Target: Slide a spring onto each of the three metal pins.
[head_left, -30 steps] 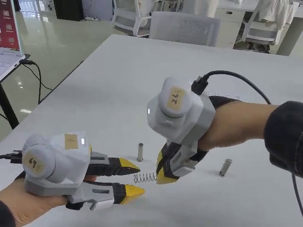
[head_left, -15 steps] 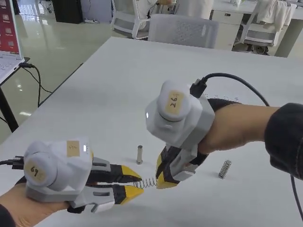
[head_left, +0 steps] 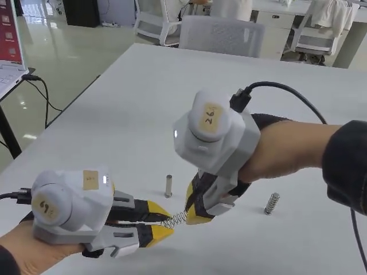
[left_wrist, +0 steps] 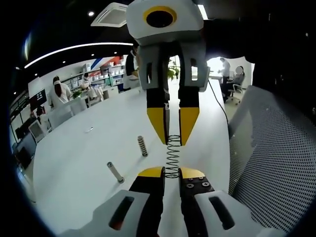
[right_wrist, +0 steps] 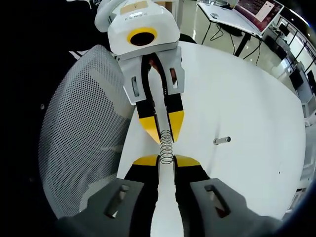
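White surface (head_left: pixel 132 97) lies bare from its left edge, beyond which a laptop (head_left: pixel 8 51) and a cable (head_left: pixel 43 86) sit over the floor, up to the far edge, where a grey chair (head_left: pixel 222 34) is tucked in. At the near left, the left gripper (head_left: pixel 170 222) sits low and close to that left edge, its fingers closed on one end of the spring (head_left: pixel 177 217). The spring is stretched between the two grippers. Just behind it a bare pin (head_left: pixel 168 186) stands upright, apart from both grippers. The spring's other end is pinched in the closed fingers of the right gripper (head_left: pixel 190 212), which points steeply down. Right of that gripper, near the hand holding it, a sprung pin (head_left: pixel 273 203) stands on the surface. Open surface spreads beyond both pins and off to the right. In the left gripper view the spring runs straight from that gripper's fingers to the right gripper's.
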### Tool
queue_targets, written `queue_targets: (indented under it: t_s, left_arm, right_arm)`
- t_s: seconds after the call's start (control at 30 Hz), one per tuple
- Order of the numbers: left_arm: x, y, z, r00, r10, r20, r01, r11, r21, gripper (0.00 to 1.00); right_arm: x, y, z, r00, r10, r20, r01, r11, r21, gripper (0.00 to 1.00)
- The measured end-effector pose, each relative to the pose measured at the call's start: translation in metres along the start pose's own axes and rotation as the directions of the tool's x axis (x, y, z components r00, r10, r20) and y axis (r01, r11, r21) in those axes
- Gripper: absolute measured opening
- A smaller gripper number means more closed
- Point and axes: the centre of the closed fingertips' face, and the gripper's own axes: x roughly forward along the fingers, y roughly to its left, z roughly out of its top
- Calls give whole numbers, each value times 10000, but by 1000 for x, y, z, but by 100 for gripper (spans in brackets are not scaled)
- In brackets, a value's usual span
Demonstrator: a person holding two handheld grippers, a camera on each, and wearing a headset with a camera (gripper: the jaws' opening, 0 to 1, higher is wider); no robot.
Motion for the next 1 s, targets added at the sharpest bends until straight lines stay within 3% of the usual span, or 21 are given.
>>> queue_targets:
  t_s: [0.57,1.0]
  left_arm:
    - [0,1,4,9997,13,248,-10,9999,-143,8]
    - [0,1,5,9996,45,283,-41,9999,-139,8]
  right_arm:
    - [-9,3,27,9986,-313,435,333,9984,-467,13]
    - [-5,1,25,9990,-278,345,293,9986,-437,13]
